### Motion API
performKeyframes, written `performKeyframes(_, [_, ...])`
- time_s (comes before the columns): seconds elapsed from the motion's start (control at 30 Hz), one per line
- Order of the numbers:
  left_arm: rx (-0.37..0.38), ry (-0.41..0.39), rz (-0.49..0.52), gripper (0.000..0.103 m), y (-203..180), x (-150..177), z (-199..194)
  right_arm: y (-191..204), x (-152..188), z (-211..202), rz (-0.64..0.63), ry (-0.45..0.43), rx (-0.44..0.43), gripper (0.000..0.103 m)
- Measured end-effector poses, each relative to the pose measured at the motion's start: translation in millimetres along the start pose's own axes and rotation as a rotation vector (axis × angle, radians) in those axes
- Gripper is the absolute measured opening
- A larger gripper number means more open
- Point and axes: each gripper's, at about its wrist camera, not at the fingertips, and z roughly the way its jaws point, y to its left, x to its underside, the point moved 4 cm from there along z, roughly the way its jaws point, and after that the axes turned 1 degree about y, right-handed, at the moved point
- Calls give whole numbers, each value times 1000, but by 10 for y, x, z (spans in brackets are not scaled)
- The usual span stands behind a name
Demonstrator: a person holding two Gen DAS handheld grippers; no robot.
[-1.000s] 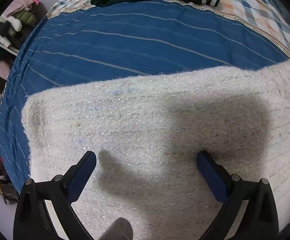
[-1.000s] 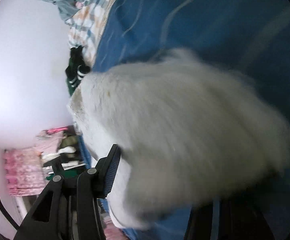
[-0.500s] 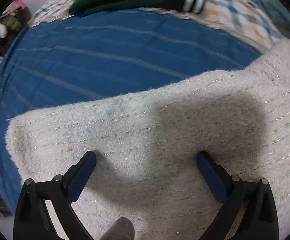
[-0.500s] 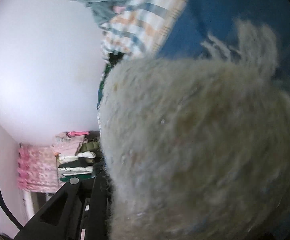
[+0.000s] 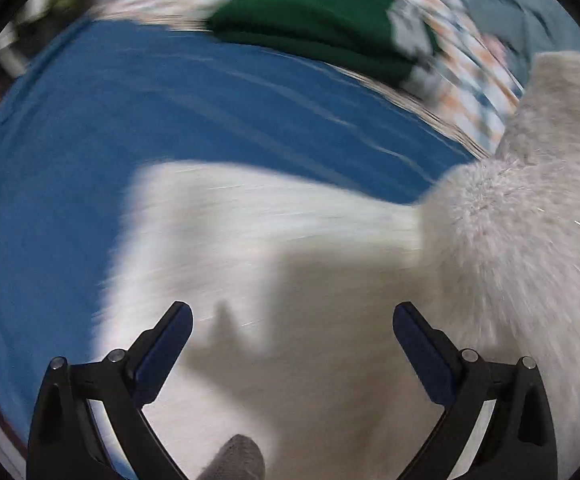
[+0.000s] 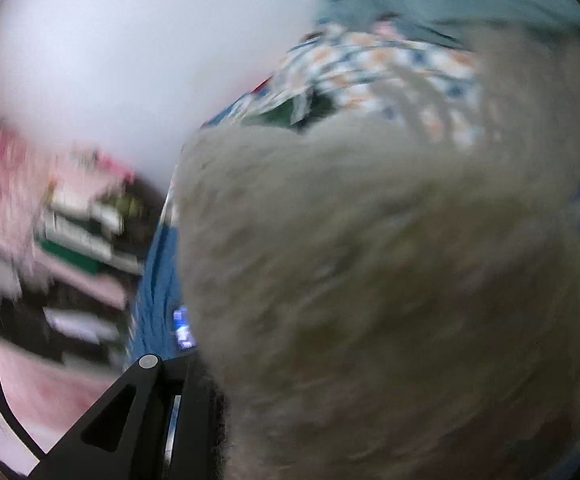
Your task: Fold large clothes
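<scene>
Left wrist view: a blue sheet (image 5: 169, 120) covers the bed; a green garment (image 5: 310, 36) lies at top centre on a checked blanket (image 5: 474, 80). The white sweater (image 5: 290, 280) fills the lower frame, one part lifted at right. The left gripper (image 5: 292, 320) points steeply down above it, fingers (image 5: 165, 344) spread, released; bare sheet at left.

Right wrist view: blurred. A pale wall (image 6: 129, 52) is upper left, shelves (image 6: 77, 232) mid-left. The sweater fills centre and right, hiding the right gripper's (image 6: 217, 400) fingertips; the fingers are clenched on it.

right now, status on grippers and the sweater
Left gripper open above sweater. Right gripper shut on sweater, fabric covering its view. Green garment lies clear beyond.
</scene>
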Motion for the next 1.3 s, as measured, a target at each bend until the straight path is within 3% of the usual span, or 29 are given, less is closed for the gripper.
performKeyframes(0.1, [-54,15,-140,102,770,341,-288,598,184,315,-166,73,23,23])
performKeyframes(0.23, [-160,53,-358,102,1779,965,-553,1335,713,934,-379,184,36,23])
performKeyframes(0.33, [-225,74,-484,102,2269,1362,-610,1697,1241,1459,-497,290,60,24])
performKeyframes(0.43, [-223,110,-606,102,2557,1722,-596,1843,1792,1998,-589,410,126,27])
performKeyframes(0.5, [-191,103,-652,102,2638,1788,-627,1866,2094,2279,-635,520,156,38])
performKeyframes(0.53, [-161,95,-675,102,2653,1833,-669,1880,2166,2325,-645,556,151,49])
performKeyframes(0.63, [-69,57,-723,102,2625,1871,-802,1939,2199,2191,-637,611,75,70])
performKeyframes(0.8, [147,-23,-768,102,2408,1636,-925,1627,1871,1576,-510,625,-42,72])
performKeyframes(0.9, [281,-62,-722,102,2222,1324,-798,1178,1586,1345,-406,617,12,72])
performKeyframes(0.97, [319,-75,-677,102,2070,1113,-642,908,1515,1240,-348,613,49,72])
performKeyframes(1.03, [319,-40,-667,102,2036,960,-368,576,1439,1191,-297,607,117,72])
performKeyframes(1.07, [336,-29,-680,95,2037,923,-216,434,1412,1178,-266,603,140,72])
performKeyframes(1.1, [328,-21,-708,80,2065,897,-93,340,1380,1177,-235,596,147,72])
performKeyframes(1.13, [338,-23,-730,46,2084,922,-59,232,1355,1175,-189,589,153,72])
performKeyframes(1.17, [354,-39,-742,34,2100,943,-81,155,1376,1181,-156,586,156,72])
performKeyframes(1.23, [325,-91,-723,20,2102,1042,-291,24,1321,1179,-76,563,162,72])
performKeyframes(1.3, [291,-121,-718,16,2086,1207,-518,3,1295,1191,-43,549,164,72])
